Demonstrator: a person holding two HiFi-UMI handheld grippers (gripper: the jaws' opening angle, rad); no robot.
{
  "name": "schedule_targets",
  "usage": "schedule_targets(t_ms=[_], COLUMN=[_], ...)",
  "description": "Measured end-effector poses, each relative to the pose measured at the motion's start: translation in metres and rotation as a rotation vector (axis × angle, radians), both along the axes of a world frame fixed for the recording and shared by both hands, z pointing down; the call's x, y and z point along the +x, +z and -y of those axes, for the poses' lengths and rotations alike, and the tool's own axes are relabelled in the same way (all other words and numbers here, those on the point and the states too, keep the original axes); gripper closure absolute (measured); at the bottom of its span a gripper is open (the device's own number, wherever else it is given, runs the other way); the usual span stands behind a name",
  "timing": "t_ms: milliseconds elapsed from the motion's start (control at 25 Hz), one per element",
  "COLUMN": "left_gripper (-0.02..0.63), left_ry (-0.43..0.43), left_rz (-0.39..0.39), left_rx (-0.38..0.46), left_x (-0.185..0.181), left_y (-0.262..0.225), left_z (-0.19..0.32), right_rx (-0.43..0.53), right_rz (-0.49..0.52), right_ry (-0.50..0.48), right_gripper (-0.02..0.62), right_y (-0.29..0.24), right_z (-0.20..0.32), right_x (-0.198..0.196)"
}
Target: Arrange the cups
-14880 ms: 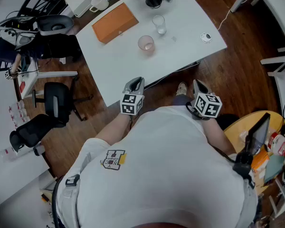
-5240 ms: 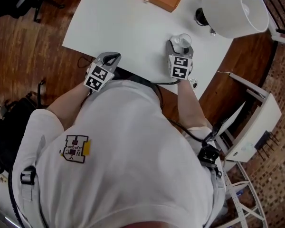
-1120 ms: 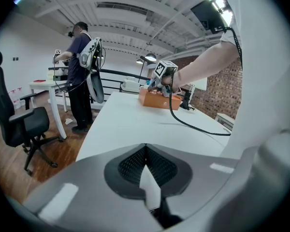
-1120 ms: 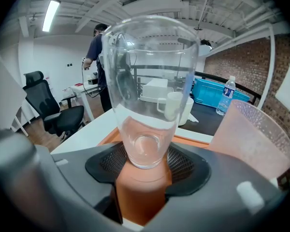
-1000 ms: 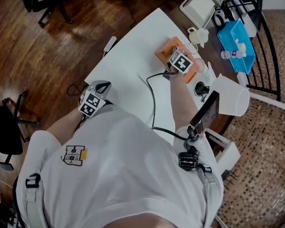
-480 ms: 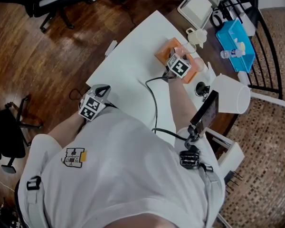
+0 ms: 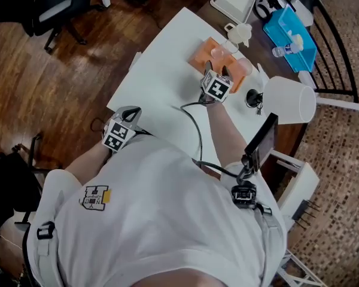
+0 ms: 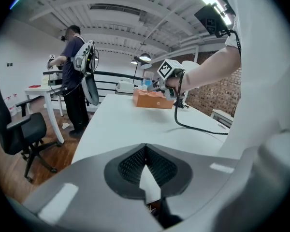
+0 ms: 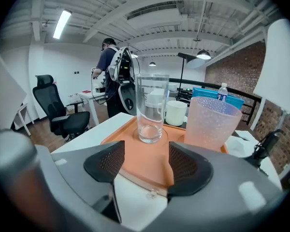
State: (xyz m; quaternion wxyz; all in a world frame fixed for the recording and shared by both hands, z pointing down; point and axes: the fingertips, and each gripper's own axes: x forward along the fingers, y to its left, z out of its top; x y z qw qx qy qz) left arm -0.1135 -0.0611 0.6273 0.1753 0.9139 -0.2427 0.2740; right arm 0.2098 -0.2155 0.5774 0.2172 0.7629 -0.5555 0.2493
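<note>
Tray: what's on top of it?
A glass and a pink cup stand upright on the tray, side by side. The right gripper covers its near corners.

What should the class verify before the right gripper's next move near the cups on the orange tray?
1. Tall clear glass upright on flat orange tray: ok.
2. Pink dotted plastic cup upright, apart from glass: ok.
3. Right gripper open, jaws having just closed a little, no cup between them: ok.
4. Left gripper shut, empty: ok.
5. White ceramic mug clear of tray: cannot tell.
</note>
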Motion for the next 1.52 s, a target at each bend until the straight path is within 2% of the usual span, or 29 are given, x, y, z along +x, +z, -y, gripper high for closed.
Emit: schedule_targets(t_ms=[240,560,800,1040,1240,1440,1520], left_gripper=[0.607,0.607,0.607,0.607,0.607,0.607,0.607], left_ry=[0.077,0.179,0.284,0.419,0.499,0.568,0.587], left_rz=[-0.016,-0.015,-0.012,0.003,0.02,0.061,0.097], left_rx=[0.02,0.015,0.028,0.042,0.048,0.056,0.057], left_x=[0.024,0.05,0.09,0.13,0.158,0.174,0.175], left_y=[-0.007,-0.009,-0.005,-0.003,0.003,0.01,0.011], left_z=[-0.007,-0.028,-0.053,-0.074,-0.095,-0.104,-0.106], right_rx=[0.011,-0.014,-0.073,-0.078,-0.112,-0.129,-0.129], right_rz=[-0.039,-0.009,-0.012,-0.012,-0.002,0.034,0.041], right_ry=[-0.053,-0.039,-0.061,-0.047,-0.023,-0.005,0.004], right_gripper=[0.331,0.365,0.401,0.447,0.465,0.49,0.525], right_y=[-0.011,-0.003,0.014,0.033,0.05,0.06,0.058], right_z=[-0.032,-0.096,-0.167,-0.256,-0.328,-0.369,-0.378], right_x=[-0.012,-0.015,-0.011,-0.001,0.005,0.004,0.011])
